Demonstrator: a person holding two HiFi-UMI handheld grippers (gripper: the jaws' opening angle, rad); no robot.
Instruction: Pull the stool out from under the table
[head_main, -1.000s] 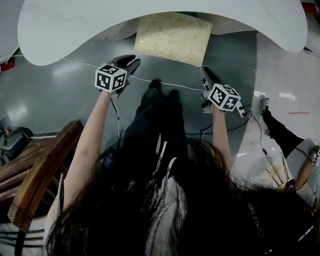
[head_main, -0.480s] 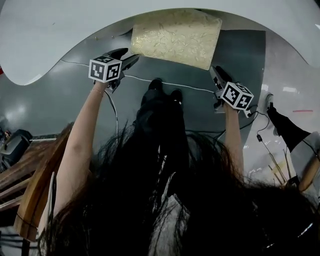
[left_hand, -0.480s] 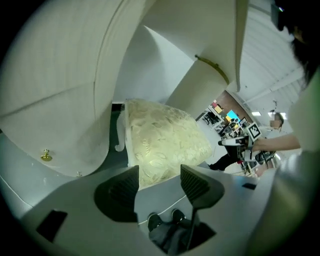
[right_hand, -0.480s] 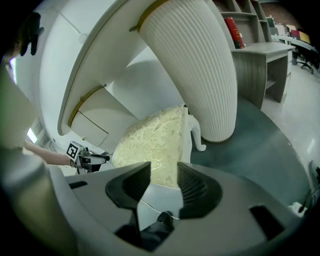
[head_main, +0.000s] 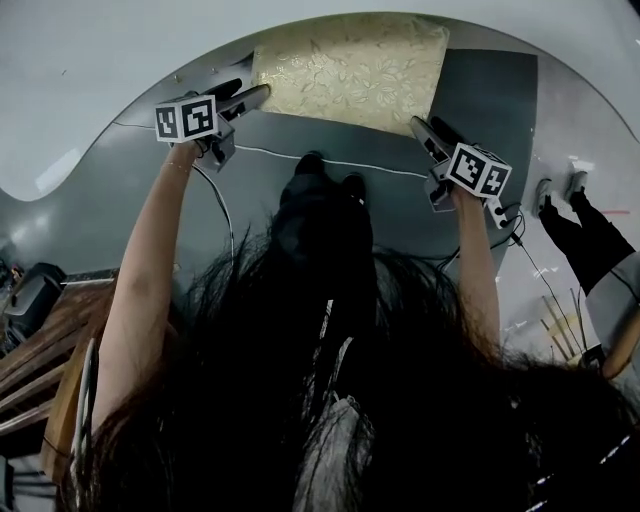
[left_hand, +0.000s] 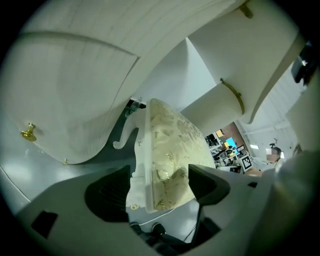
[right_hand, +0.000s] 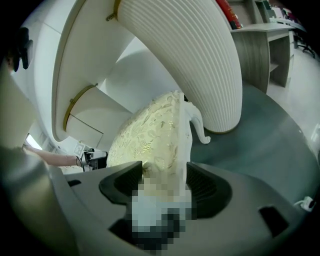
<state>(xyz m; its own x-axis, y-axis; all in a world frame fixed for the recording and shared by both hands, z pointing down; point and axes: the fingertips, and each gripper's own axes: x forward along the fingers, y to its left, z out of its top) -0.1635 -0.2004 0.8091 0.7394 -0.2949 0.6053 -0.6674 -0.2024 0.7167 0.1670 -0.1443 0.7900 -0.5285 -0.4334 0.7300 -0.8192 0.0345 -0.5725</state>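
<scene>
The stool (head_main: 350, 68) has a cream and gold patterned cushion on a white frame and stands partly under the white table (head_main: 100, 80). My left gripper (head_main: 255, 95) is at its near left corner. In the left gripper view the jaws (left_hand: 157, 182) are opening and straddle that corner (left_hand: 170, 145) without pressing on it. My right gripper (head_main: 420, 127) is at the near right corner. Its jaws (right_hand: 164, 177) are opening too, with the stool's edge (right_hand: 150, 135) between them.
The table's white ribbed pedestal (right_hand: 200, 60) rises right behind the stool. A thin cable (head_main: 300, 157) crosses the grey floor in front of the person's shoes (head_main: 325, 175). A wooden chair (head_main: 40, 340) stands at lower left, and another person's legs (head_main: 585, 240) at right.
Both grippers have moved forward from the open floor to the stool's near corners. Their jaws have gone from shut to open round the seat's edge.
</scene>
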